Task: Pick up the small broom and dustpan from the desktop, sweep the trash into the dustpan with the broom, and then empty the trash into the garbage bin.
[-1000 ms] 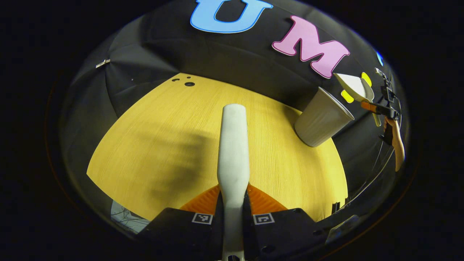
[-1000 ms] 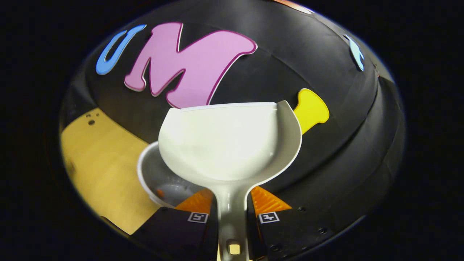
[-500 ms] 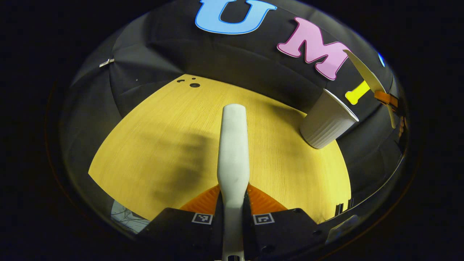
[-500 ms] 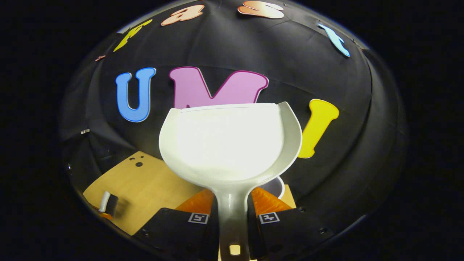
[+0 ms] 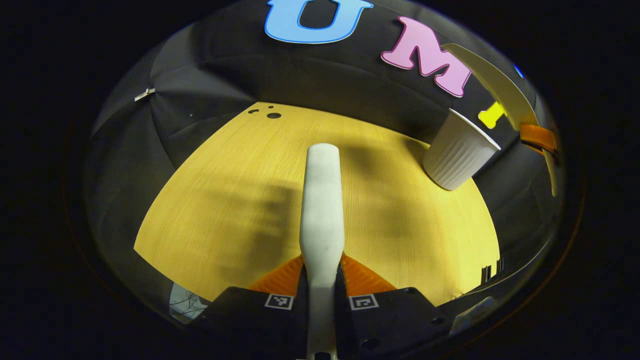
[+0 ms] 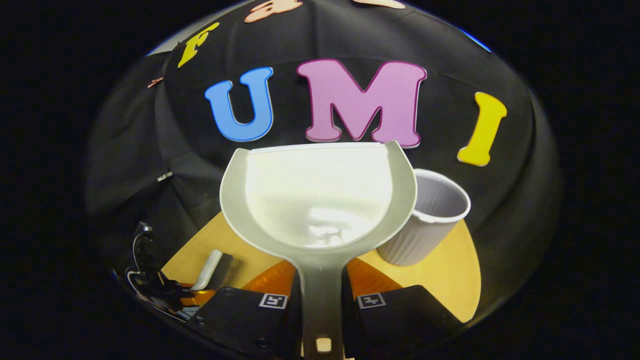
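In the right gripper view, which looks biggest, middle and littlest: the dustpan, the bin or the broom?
1. Dustpan, biggest, though it's right by the camera.
2. Garbage bin, partly hidden behind the dustpan.
3. Broom, littlest and farthest off.

Both grippers are clamped tight right now, the left gripper [image 5: 322, 272] pinching its white handle and the right gripper [image 6: 322, 280] held up higher, fingers squeezing its own handle.

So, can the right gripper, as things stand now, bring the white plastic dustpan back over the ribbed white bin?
Probably yes. The right gripper grips the white plastic dustpan by its handle, and the ribbed white bin stands open just beside it, with nothing between them.
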### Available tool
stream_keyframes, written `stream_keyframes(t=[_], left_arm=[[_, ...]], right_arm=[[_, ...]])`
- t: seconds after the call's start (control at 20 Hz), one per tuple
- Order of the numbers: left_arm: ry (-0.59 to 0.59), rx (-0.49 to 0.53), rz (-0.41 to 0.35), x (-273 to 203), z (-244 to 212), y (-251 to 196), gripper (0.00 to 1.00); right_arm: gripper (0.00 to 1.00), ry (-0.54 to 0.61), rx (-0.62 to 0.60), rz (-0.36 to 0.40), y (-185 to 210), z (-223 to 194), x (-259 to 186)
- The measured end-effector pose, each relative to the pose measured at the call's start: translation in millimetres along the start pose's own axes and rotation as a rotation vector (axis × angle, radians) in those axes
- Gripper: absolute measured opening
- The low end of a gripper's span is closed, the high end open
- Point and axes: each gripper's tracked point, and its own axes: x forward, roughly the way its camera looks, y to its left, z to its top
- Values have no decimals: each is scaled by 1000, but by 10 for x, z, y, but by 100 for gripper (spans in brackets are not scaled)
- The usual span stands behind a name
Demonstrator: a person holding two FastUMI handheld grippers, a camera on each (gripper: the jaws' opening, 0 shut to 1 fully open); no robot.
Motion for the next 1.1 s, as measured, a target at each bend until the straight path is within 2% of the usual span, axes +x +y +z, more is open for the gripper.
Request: stream_keyframes(t=[0.1, 0.2, 0.25, 0.45, 0.5, 0.6, 0.65, 0.85, 0.95, 1.1], left_arm=[[17, 73, 21, 91, -30, 110, 26], [-5, 178, 89, 158, 52, 260, 27], [-11, 205, 95, 170, 71, 283, 26], [28, 130, 29, 423, 17, 210, 26], [42, 119, 26, 484, -6, 216, 28], [63, 130, 24, 595, -59, 260, 26], [83, 144, 37, 669, -91, 292, 25], [133, 123, 67, 920, -78, 335, 27], [169, 137, 83, 1008, -118, 353, 27], [179, 183, 98, 1077, -54, 285, 27]], right_arm=[[32, 73, 42, 32, 258, -379, 42], [35, 155, 41, 33, 321, -822, 131], [35, 194, 33, 27, 326, -1034, 170], [36, 310, 76, -21, 171, -1771, 290], [39, 340, 100, -42, 84, -1956, 316], [31, 383, 142, -79, -59, -2263, 380], [35, 400, 154, -101, -124, -2380, 426], [36, 446, 176, -195, -216, -2606, 606], [40, 459, 197, -208, -240, -2630, 691], [36, 485, 207, -214, -316, -2708, 809]])
